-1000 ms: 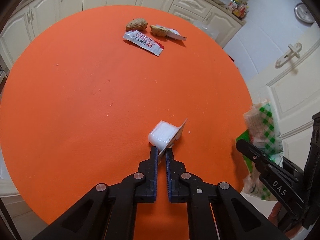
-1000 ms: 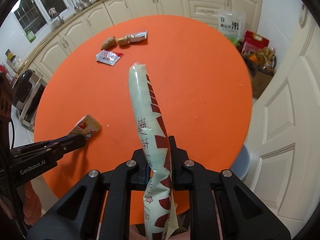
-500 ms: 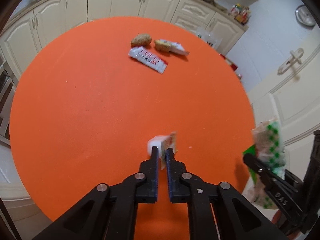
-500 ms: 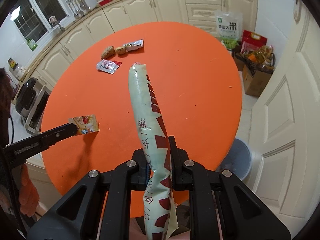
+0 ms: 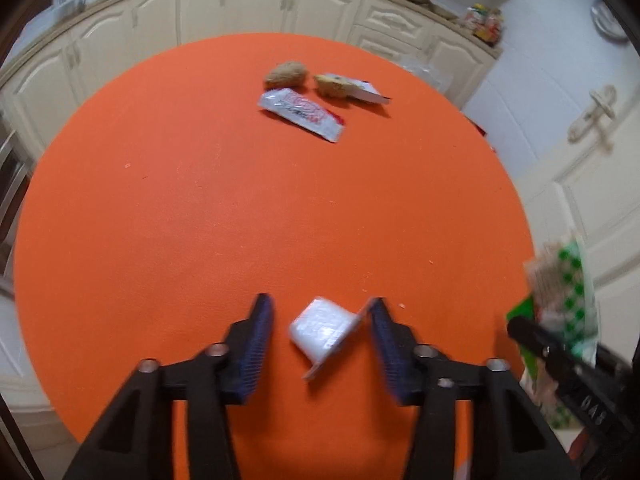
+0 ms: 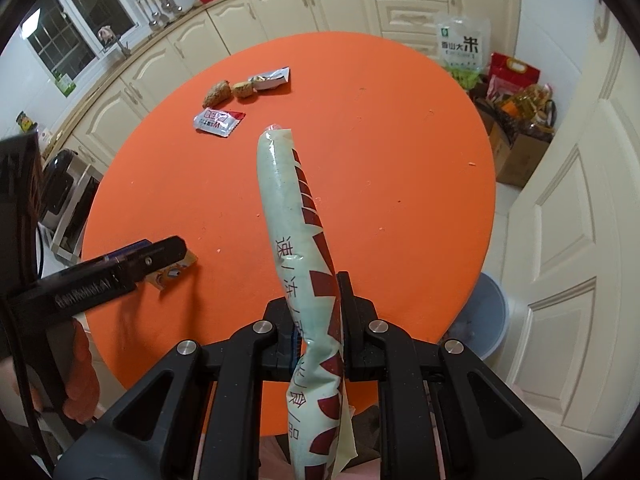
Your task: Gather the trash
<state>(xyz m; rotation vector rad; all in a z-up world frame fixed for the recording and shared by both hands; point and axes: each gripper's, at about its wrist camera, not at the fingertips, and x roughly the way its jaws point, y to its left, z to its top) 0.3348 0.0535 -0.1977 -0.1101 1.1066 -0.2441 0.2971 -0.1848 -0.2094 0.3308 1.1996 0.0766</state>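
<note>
Left wrist view: left hand-held gripper [image 5: 320,320] has just been opening, small white cup [image 5: 323,327] loose between spread jaws above the orange surface [image 5: 200,220]. Right hand-held gripper [image 6: 318,332] pinches the bag [image 6: 296,216]. Next, judged: carry far wrappers [image 5: 302,114] to it.

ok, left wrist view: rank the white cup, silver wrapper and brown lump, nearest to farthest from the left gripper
1. white cup, between the open fingers of the left gripper
2. silver wrapper, far across the table
3. brown lump, just beyond the wrapper, slightly left
</note>
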